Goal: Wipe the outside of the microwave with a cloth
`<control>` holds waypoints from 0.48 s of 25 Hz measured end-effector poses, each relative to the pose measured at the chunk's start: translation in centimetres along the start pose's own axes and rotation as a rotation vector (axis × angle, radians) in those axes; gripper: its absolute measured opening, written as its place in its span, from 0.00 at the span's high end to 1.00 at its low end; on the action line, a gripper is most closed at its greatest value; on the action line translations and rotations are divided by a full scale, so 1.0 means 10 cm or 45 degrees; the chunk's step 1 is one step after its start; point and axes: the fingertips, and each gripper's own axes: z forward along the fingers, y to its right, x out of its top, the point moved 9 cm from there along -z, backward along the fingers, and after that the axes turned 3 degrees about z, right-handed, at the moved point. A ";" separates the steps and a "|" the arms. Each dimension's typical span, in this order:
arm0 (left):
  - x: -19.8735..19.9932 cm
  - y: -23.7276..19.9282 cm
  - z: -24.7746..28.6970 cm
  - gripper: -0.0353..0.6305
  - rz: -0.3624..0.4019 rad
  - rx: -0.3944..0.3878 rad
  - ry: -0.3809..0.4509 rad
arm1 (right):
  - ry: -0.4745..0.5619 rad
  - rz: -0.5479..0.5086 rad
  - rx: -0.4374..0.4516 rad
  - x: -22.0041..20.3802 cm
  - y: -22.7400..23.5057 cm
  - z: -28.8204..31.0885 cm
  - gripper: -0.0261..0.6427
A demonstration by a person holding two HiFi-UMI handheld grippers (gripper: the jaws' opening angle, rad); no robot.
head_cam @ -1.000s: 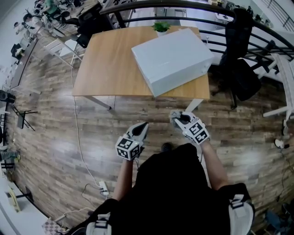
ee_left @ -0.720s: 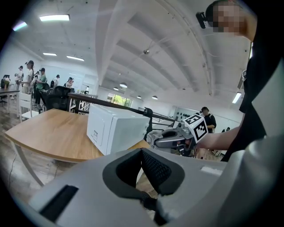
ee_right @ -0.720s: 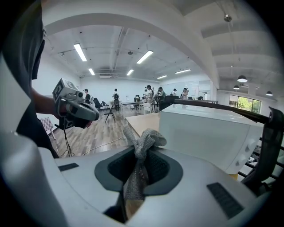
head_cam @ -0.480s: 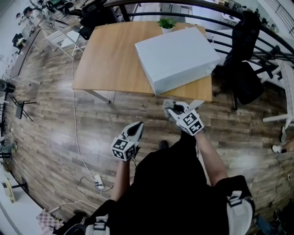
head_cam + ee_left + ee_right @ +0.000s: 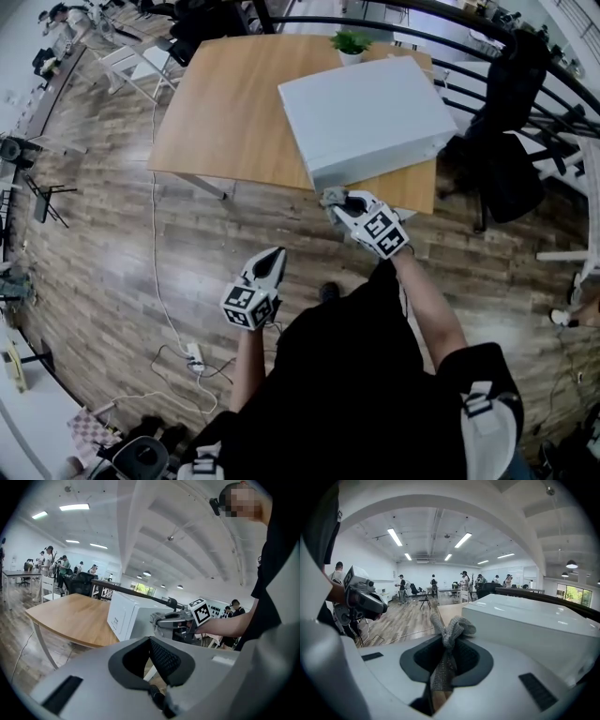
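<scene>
Holding a grey cloth (image 5: 451, 632), the right claw (image 5: 334, 198) is clamped on it: the cloth stands up between the two jaws, and its bunched end comes out over their tips. The microwave (image 5: 370, 112), a white box, is just ahead of this claw and a little to its right. In the head view the claw tips and the cloth are at the near lower corner of the box, very near to it, but I cannot tell if the cloth touches it. The microwave stands on a wooden worktop (image 5: 220, 112), which reaches far to the left of the right claw. A small green plant (image 5: 351, 42) is on the far side of the box from the claw.

The left claw (image 5: 273, 259) is lower and to the left of the right claw, well apart from the worktop, over the wood floor (image 5: 112, 262). Its jaws are together, with nothing between them, and they point toward the microwave. A white cable (image 5: 157, 281) lies on the floor to the left of the left claw.
</scene>
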 end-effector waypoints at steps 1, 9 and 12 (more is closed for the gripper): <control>0.02 0.03 0.02 0.94 -0.002 0.009 -0.006 | 0.002 0.000 0.004 0.01 0.04 0.02 0.88; -0.07 0.11 -0.04 0.94 -0.004 0.035 -0.024 | 0.029 -0.017 0.035 0.15 0.15 0.23 0.88; -0.09 0.09 -0.09 0.95 -0.012 0.052 -0.028 | 0.034 -0.023 0.035 0.19 0.17 0.33 0.88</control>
